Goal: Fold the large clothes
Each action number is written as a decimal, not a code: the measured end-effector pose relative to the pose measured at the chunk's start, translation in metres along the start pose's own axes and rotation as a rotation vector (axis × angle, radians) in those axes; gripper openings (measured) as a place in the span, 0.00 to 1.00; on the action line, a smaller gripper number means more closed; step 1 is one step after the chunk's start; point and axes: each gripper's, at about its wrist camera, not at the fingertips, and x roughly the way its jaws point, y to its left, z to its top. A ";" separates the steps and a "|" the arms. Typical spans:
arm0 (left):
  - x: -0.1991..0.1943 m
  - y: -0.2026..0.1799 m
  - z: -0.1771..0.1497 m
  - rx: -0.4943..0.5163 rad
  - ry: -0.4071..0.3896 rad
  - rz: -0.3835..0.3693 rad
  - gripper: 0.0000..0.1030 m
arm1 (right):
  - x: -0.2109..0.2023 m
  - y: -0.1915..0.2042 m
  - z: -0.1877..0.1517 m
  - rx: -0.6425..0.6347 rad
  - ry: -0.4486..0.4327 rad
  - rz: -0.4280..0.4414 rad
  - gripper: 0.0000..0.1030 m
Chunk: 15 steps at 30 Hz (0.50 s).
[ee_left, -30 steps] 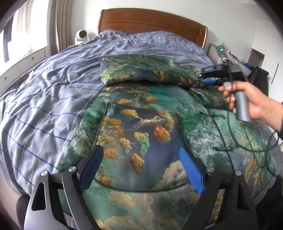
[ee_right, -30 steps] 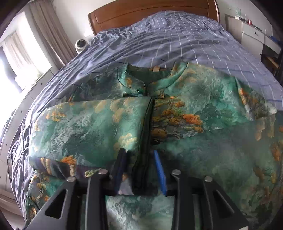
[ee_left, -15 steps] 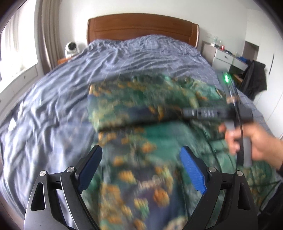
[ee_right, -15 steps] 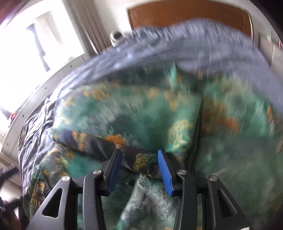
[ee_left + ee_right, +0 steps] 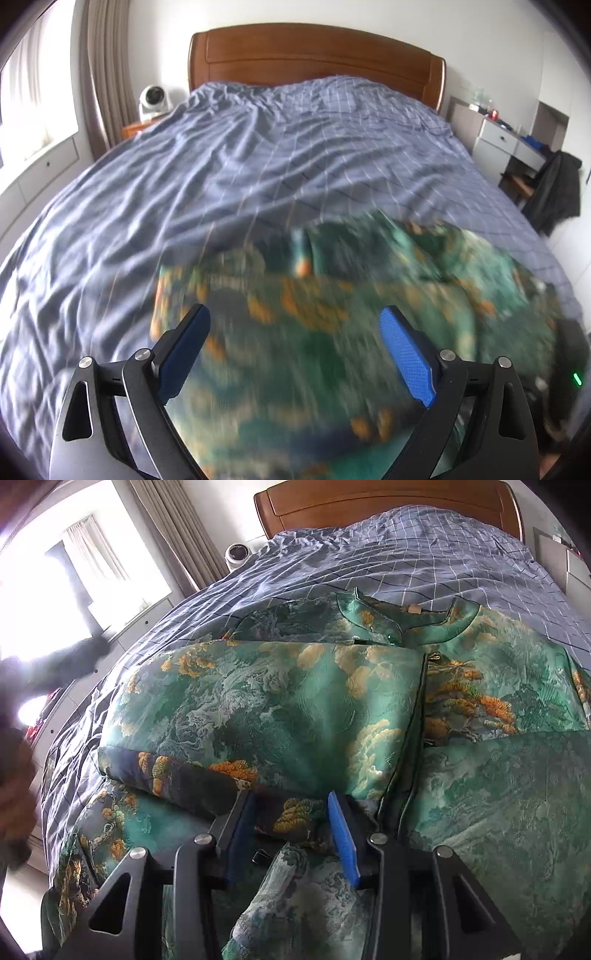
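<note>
A large green garment with orange and gold tree print lies on the bed, its left sleeve folded across the chest and its collar toward the headboard. My right gripper is partly closed around the dark folded hem edge of that sleeve fold. In the left wrist view the garment is motion-blurred. My left gripper is wide open and empty above the garment's near part.
The blue checked bedsheet covers the bed up to the wooden headboard. A white fan stands on the left nightstand. A white drawer unit and a dark hanging garment are at the right.
My left gripper has swung upward and forward, so the garment sits lower in its view. My right gripper has shifted left along the folded sleeve edge and still straddles it.
</note>
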 end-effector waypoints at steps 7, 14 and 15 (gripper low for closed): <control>0.104 0.034 -0.025 -0.096 0.223 0.051 0.93 | 0.001 0.001 -0.003 -0.003 -0.015 0.001 0.40; 0.096 0.028 -0.044 -0.070 0.199 0.084 0.94 | 0.004 0.001 -0.005 -0.006 -0.011 0.005 0.40; 0.090 0.027 -0.046 -0.068 0.208 0.086 0.94 | 0.004 0.001 -0.005 -0.006 -0.010 0.004 0.40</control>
